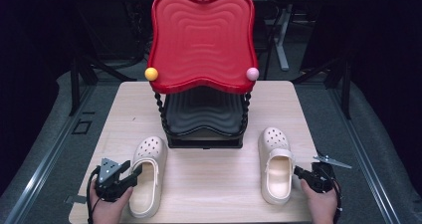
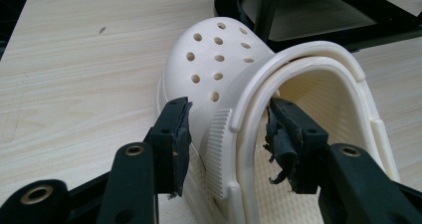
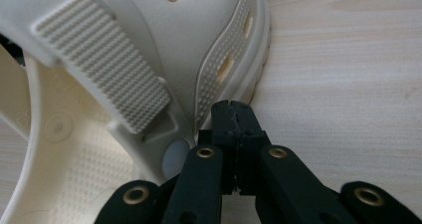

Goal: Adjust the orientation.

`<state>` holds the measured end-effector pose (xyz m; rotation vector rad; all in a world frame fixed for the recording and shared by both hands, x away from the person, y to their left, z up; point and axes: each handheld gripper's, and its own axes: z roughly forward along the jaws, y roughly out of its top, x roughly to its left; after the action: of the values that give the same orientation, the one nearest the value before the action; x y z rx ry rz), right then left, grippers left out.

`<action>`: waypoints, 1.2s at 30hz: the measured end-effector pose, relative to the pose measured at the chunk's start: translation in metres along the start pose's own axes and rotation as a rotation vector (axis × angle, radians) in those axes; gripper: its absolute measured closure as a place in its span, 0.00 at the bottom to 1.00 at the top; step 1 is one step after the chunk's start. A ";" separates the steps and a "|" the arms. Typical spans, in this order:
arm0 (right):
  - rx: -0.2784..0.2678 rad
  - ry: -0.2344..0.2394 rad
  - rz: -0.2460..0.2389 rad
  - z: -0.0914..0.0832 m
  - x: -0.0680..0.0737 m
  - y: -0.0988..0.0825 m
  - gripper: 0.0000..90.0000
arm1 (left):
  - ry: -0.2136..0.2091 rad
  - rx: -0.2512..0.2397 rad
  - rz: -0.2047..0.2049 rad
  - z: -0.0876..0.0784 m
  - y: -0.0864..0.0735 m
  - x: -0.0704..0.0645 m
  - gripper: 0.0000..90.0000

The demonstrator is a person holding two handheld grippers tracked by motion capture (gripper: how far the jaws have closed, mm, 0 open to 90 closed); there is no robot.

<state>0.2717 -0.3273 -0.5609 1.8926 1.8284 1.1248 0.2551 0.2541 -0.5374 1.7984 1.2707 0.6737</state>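
Both claws are placed at the cream clogs on the table, left gripper (image 2: 226,134) spread around the left clog's (image 2: 219,69) side wall, right gripper (image 3: 233,112) pressed together beside the right clog (image 3: 149,45), and nothing is lifted yet.

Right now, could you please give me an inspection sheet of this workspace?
Surface: light wooden table, bare between the shoes.
Job's things: left clog and right clog, cream, side by side, toes toward the rack.
Rack: two-tier shoe rack; red top tray over black lower tray, both without shoes.
Clutter: nothing seen on the table; a small metal piece lies just off its right edge.
Grippers: left gripper straddles the left clog's side wall, whether the pads press is unclear; right gripper shut, empty, beside the right clog's strap pivot.
Cables: black cable loops by the left hand.
Surroundings: dark room, grey floor, table legs behind.
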 end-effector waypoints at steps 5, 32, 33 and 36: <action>-0.091 -0.058 -0.061 -0.013 0.010 0.003 0.97 | 0.001 -0.007 -0.008 0.000 0.000 0.001 0.57; -0.246 -0.002 -0.161 -0.038 0.040 0.010 1.00 | 0.001 0.007 -0.014 0.004 -0.002 0.000 0.56; -0.237 0.005 -0.162 -0.032 0.039 0.011 0.99 | 0.001 0.006 -0.015 0.004 -0.002 0.000 0.56; -0.224 0.000 -0.168 -0.024 0.038 0.011 0.98 | 0.001 0.002 -0.019 0.004 -0.002 0.001 0.56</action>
<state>0.2593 -0.3004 -0.5250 1.5843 1.7421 1.2135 0.2576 0.2537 -0.5416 1.7860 1.2879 0.6631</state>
